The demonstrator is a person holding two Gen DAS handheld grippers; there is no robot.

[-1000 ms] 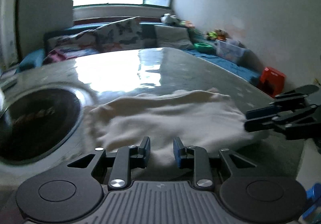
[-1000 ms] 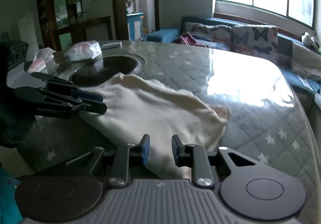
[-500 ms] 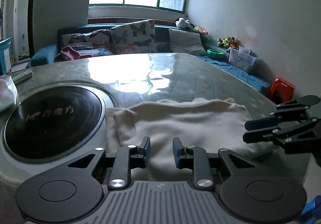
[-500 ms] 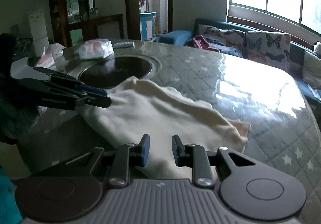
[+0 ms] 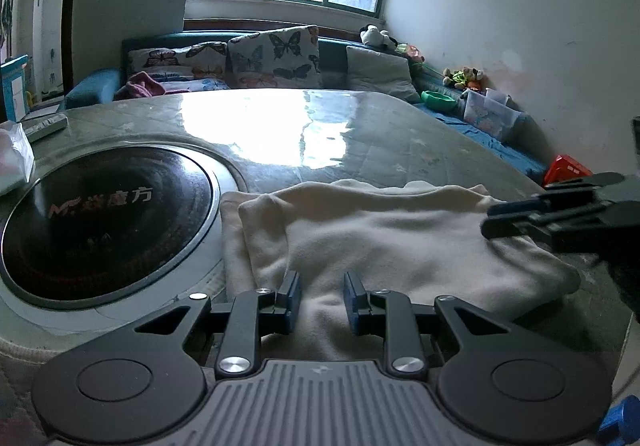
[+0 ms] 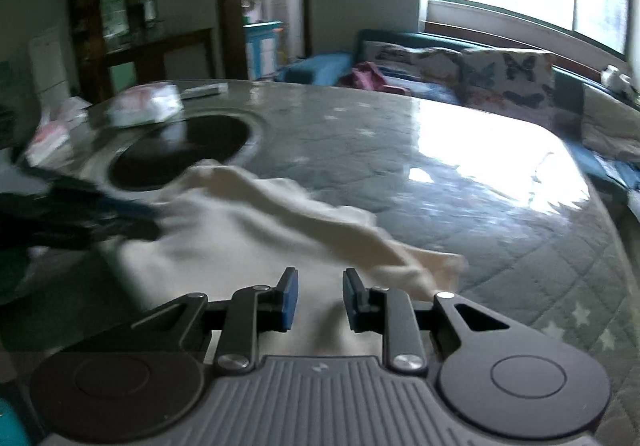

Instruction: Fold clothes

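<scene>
Now the cream garment (image 5: 384,242) lies flatter and squarer than it did 1 s ago: then its far edge was humped and rumpled, w/ the left side blurred mid-motion; here, in the left wrist view, it reads as a doubled-over rectangle, an upper layer set slightly in from a lower one along the left edge. It sits on the quilted, plastic-covered surface (image 5: 360,134), its left edge touching the rim of the built-in round hob (image 5: 100,214). The left hand-held gripper (image 5: 320,300) has its blue pads apart w/ nothing between them, low over the near hem; the cloth shows through the gap, not pinched. The right hand-held gripper (image 6: 318,300) is likewise spread and empty, near the garment's right end; the right wrist view is motion-blurred, so that side is on the move. Both cams have pulled back and up a bit vs 0.5 s ago, showing more of the cloth and the room. Judgement: a fold looks laid down and let go, cloth resting on its own. Whether another fold is due or this is the final shape, can't tell — the far right corner (image 6: 436,266) trails out a little loose, so it may want tidying. A tissue pack (image 6: 144,104) and a remote (image 5: 44,124) sit beyond the hob, well apart from the garment.
</scene>
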